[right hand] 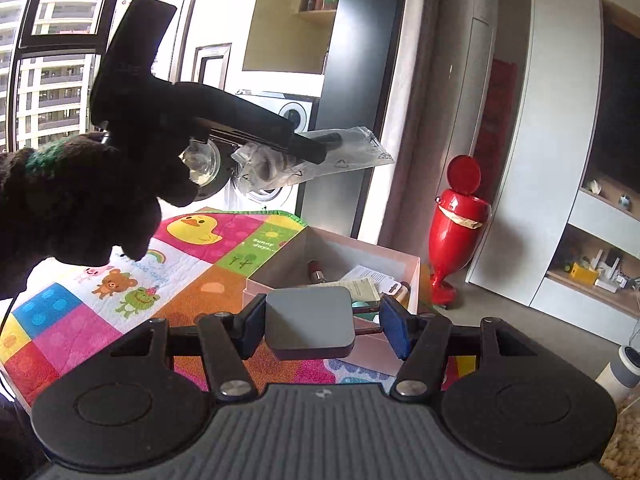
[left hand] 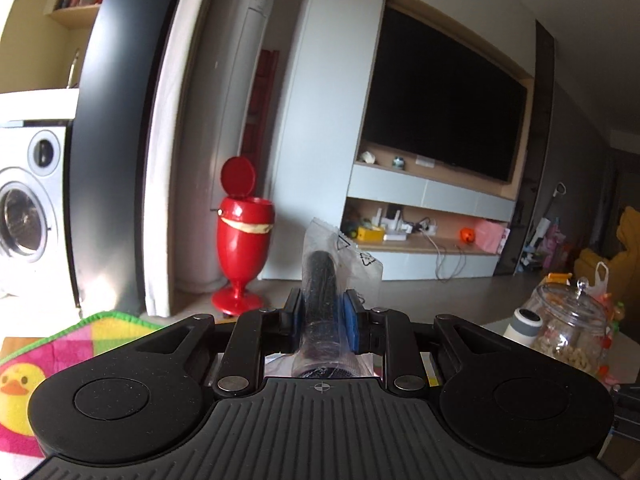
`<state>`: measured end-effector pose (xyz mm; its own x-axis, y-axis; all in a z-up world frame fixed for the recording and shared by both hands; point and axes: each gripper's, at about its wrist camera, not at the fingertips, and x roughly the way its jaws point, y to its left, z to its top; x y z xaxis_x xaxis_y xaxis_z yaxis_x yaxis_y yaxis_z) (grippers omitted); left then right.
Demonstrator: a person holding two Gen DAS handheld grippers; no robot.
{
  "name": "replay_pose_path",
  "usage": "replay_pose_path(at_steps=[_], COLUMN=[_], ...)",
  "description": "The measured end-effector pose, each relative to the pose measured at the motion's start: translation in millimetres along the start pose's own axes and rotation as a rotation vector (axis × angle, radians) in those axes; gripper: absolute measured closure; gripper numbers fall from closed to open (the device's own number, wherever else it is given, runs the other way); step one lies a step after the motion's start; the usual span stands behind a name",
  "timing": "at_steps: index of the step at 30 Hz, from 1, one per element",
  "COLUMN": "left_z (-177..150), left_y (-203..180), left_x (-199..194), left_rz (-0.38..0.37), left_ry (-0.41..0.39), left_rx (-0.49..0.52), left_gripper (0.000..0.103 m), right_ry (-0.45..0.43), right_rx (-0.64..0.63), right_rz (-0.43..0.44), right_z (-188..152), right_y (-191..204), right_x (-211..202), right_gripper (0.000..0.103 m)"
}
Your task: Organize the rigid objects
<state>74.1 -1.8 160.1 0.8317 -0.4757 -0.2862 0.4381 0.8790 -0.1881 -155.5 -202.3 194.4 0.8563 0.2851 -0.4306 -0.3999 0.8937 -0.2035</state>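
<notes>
While both of your hands are lifted clear of the table, each carries one thing, and that looks like the reason for holding them so high: the open pale cardboard box (right hand: 362, 256) sits below and ahead of the right gripper (right hand: 322, 330), and its walls have to be cleared before anything can go in.

Your left gripper (left hand: 322, 314) has its fingers clenched on a black cylindrical object sealed in a clear plastic bag (left hand: 323, 300). The pads squeeze the bag around the dark stem, and the loose end of the film sticks out forward past the tips. In the right wrist view your gloved left hand (right hand: 80, 184) holds that gripper up at the left, with the bag pointing towards the washing machine (right hand: 276, 152).

Your right gripper holds a flat grey square block with rounded corners (right hand: 310, 324). Its left pad presses the block's left edge; at the right pad I cannot tell whether there is contact or a small gap.

The box stands on the bright patchwork mat with cartoon animals (right hand: 132, 276) and already contains a red-capped item and some paper leaflets, so free room is mostly along its near side. A red pedestal bin with its lid up (right hand: 456, 224) stands on the floor beyond the box, well apart from both grippers.
</notes>
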Motion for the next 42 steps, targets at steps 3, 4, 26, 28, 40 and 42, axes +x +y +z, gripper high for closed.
replay_pose_path(at_steps=[3,4,26,28,40,42], left_z=[-5.8,-10.4,-103.9,-111.2,-161.6,-162.3], left_y=[17.7,22.7,43.1,48.3,45.3,37.3], left_x=[38.7,45.7,-49.0,-57.4,-49.7,-40.9], left_rz=[0.016,0.033,0.177,0.212,0.278,0.256], left_ry=[0.085,0.105,0.24,0.263,0.369,0.371], left_rx=[-0.082,-0.103,-0.071,-0.061,-0.113,-0.105], left_gripper=[0.078,0.078,0.078,0.078,0.072,0.066], right_ry=[-0.002,-0.002,0.091,0.118,0.364,0.416], right_rx=[0.001,0.004,0.33,0.314,0.271,0.294], right_rz=[-0.017,-0.027,-0.004,-0.024,-0.083,-0.08], right_z=[0.7,0.0,94.5,80.5,-51.5,-64.7], right_y=[-5.4,-7.3,-59.9,-52.0,-10.7,-12.1], right_x=[0.5,0.7,162.4,167.9,149.6,154.6], right_gripper=[0.043,0.043,0.032,0.032,0.03,0.029])
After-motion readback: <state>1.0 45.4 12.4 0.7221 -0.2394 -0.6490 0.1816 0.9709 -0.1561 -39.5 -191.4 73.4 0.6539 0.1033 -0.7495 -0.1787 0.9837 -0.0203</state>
